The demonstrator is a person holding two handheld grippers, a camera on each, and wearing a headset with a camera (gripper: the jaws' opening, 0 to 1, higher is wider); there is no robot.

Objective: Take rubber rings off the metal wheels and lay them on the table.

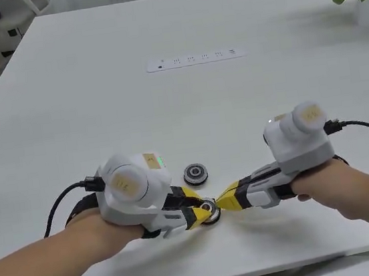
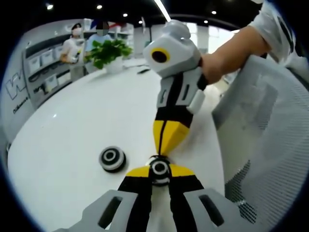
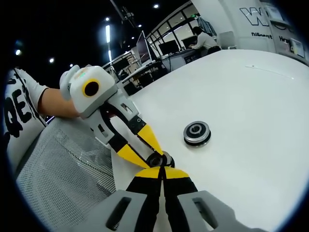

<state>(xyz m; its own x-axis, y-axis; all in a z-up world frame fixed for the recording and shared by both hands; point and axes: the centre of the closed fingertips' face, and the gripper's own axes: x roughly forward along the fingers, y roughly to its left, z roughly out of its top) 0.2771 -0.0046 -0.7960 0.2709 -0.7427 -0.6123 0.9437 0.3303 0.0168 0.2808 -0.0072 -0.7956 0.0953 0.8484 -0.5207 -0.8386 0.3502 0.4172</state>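
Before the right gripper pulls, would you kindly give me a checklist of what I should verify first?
1. Hold of the left gripper on the held wheel, clamped between its jaws: ok.
2. Tips of the right gripper meet that wheel's rim: ok.
3. Right jaws actually pinch the rubber ring: cannot tell, too small to see.
4. The second wheel lies apart from both grippers: ok.
5. Bare table close by for laying the ring down: ok.
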